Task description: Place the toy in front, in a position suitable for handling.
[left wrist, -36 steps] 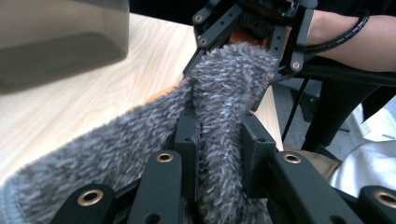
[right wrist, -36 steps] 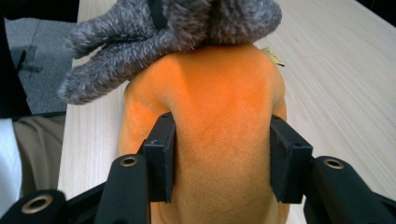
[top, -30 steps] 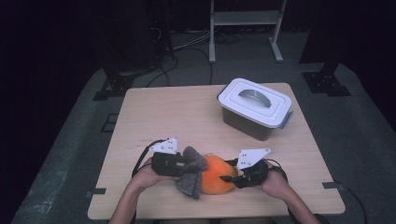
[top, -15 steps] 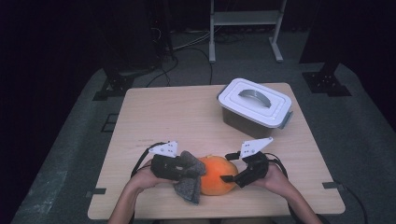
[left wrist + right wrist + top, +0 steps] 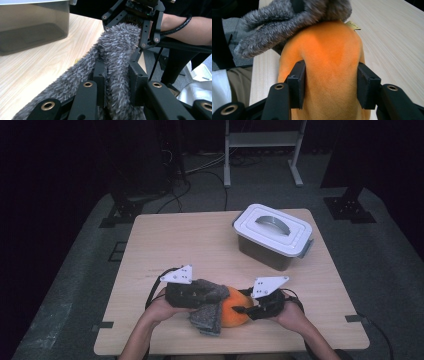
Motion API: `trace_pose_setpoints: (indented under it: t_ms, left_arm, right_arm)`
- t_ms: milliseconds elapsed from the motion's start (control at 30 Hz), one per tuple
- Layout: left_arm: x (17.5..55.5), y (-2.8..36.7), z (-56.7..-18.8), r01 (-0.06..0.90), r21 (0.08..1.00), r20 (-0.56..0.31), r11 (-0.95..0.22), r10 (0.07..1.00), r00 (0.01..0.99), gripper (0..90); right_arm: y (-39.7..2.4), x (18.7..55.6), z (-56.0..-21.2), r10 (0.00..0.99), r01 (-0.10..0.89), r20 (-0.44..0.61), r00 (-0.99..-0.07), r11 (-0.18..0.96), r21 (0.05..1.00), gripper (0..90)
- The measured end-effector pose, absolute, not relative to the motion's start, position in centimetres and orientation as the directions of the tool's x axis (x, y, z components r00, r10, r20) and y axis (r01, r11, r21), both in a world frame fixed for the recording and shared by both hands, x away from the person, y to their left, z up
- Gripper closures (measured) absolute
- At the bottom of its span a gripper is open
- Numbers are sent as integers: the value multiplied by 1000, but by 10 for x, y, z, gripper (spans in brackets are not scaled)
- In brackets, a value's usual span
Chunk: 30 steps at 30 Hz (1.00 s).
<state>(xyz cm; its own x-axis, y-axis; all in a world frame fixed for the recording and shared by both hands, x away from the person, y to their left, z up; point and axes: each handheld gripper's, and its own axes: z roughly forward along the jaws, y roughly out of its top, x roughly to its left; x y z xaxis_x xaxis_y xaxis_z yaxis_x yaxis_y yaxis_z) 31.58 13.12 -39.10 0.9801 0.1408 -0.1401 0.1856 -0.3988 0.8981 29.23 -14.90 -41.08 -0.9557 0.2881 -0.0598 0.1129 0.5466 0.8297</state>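
Note:
A plush toy lies near the table's front edge, with an orange body (image 5: pixel 233 316) and a grey fuzzy part (image 5: pixel 206 318). My left gripper (image 5: pixel 212 296) is shut on the grey fuzzy part (image 5: pixel 117 50), whose pile bulges between the pads (image 5: pixel 99 75). From the other side my right gripper (image 5: pixel 239 309) has just been closing its jaws, and its pads (image 5: pixel 298 80) now press into both flanks of the orange body (image 5: pixel 329 57). The grey fuzz (image 5: pixel 287 17) drapes over the far end of the orange body. In the left gripper view, the right gripper (image 5: pixel 135 15) faces me beyond the fuzz.
A grey storage box with a white lid and handle (image 5: pixel 272 235) stands at the back right of the wooden table (image 5: pixel 190 240); its translucent wall (image 5: pixel 32 27) is close on the left. Both forearms come in over the front edge.
Half a second ago the right gripper was lifted a little off the orange body; now it is back down and clamped on it. The left gripper has kept its grip on the grey fuzz.

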Motion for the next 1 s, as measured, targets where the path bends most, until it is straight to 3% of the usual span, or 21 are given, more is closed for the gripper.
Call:
trace_pose_setpoints:
  t_ms: [500,867,1000]
  left_arm:
    - [334,170,-418,307,877,-244,-370,208,947,719]
    - [316,135,-396,200,900,-173,-389,103,980,718]
    - [315,132,-399,204,883,-178,-423,100,979,718]
  right_arm:
    - [-159,289,-417,257,105,-50,-965,555,825,474]
    - [-151,284,-416,229,52,-99,-968,573,818,465]
    - [-150,283,-417,227,52,-100,-969,581,812,408]
